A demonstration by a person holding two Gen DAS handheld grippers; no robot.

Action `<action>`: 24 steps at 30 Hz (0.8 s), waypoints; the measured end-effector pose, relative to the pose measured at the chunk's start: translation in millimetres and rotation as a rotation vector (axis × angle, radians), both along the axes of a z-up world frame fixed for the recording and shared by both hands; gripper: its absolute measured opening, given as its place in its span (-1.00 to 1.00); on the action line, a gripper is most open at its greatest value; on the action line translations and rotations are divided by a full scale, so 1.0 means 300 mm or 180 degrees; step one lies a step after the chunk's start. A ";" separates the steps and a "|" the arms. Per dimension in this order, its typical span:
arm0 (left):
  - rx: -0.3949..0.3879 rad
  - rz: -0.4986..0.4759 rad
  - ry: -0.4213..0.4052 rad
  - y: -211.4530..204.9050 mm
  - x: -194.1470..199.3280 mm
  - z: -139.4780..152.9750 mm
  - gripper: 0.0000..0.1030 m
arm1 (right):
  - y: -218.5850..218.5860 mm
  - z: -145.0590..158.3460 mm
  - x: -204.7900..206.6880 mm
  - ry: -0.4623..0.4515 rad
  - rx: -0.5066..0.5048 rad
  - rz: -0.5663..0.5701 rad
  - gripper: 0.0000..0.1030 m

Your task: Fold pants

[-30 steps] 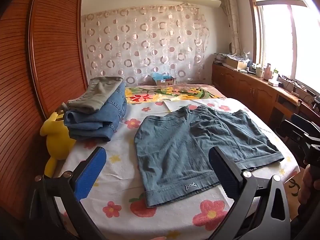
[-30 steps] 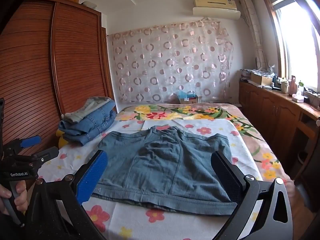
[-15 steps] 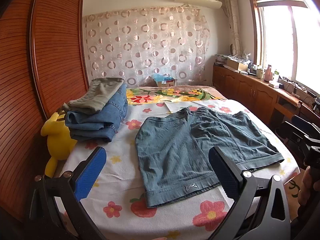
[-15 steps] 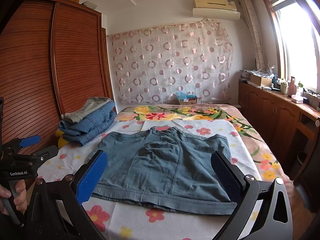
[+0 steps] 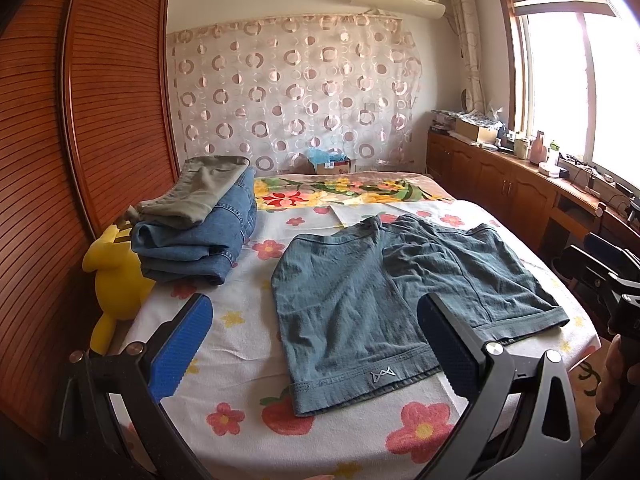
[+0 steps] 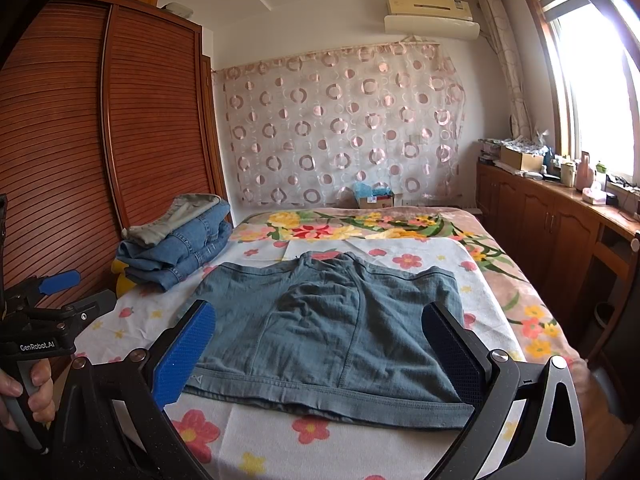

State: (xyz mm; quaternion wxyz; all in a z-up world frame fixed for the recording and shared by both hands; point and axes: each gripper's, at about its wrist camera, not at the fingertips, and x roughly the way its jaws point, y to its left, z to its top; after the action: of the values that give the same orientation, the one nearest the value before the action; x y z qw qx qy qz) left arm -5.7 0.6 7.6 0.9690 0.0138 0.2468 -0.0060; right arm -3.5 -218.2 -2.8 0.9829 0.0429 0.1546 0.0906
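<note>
Teal-grey shorts (image 5: 384,292) lie spread flat on the flowered bed sheet (image 5: 248,344), waistband toward the near edge; they also show in the right wrist view (image 6: 328,320). My left gripper (image 5: 316,340) is open and empty, held above the near left part of the bed, short of the shorts. My right gripper (image 6: 320,344) is open and empty, held above the near edge of the shorts. Each gripper shows in the other's view: the left one (image 6: 44,312) at the left, the right one (image 5: 604,268) at the right.
A stack of folded jeans and khaki pants (image 5: 200,224) sits at the bed's far left, beside a yellow plush toy (image 5: 116,280). A wooden wardrobe (image 5: 80,140) runs along the left. Low wooden cabinets (image 5: 520,188) and a window stand on the right.
Both grippers have drifted slightly; the left view has shifted a little. The shorts and the stack have not moved.
</note>
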 end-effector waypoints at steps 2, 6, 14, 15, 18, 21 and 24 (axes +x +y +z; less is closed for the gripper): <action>0.0003 -0.0001 -0.0001 -0.002 0.000 0.000 0.99 | 0.001 0.000 0.000 0.0001 -0.0001 0.0003 1.00; 0.0002 0.0003 -0.0004 -0.001 -0.001 0.001 0.99 | -0.001 0.000 0.000 -0.0001 -0.0002 0.0006 1.00; 0.0001 0.0004 -0.0010 0.002 -0.001 0.002 0.99 | -0.001 0.001 0.000 0.0000 0.0000 0.0005 1.00; 0.0002 0.0006 -0.0011 0.001 -0.001 0.002 0.99 | -0.001 0.000 0.000 -0.0002 -0.0002 0.0003 1.00; 0.0005 0.0008 -0.0015 0.003 -0.001 0.003 0.99 | -0.001 0.000 -0.001 -0.0001 0.0000 0.0003 1.00; 0.0000 0.0006 -0.0016 0.003 -0.001 0.003 0.99 | -0.001 0.000 -0.001 -0.0004 0.0001 0.0002 1.00; 0.0004 0.0004 -0.0015 0.002 -0.002 0.003 0.99 | -0.002 0.000 -0.001 -0.0003 0.0001 0.0001 1.00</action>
State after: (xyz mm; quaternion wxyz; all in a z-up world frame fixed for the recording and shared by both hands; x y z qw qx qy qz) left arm -6.3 1.1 8.4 0.9695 0.0142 0.2445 -0.0053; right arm -3.8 -218.7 -2.7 0.9829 0.0430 0.1542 0.0909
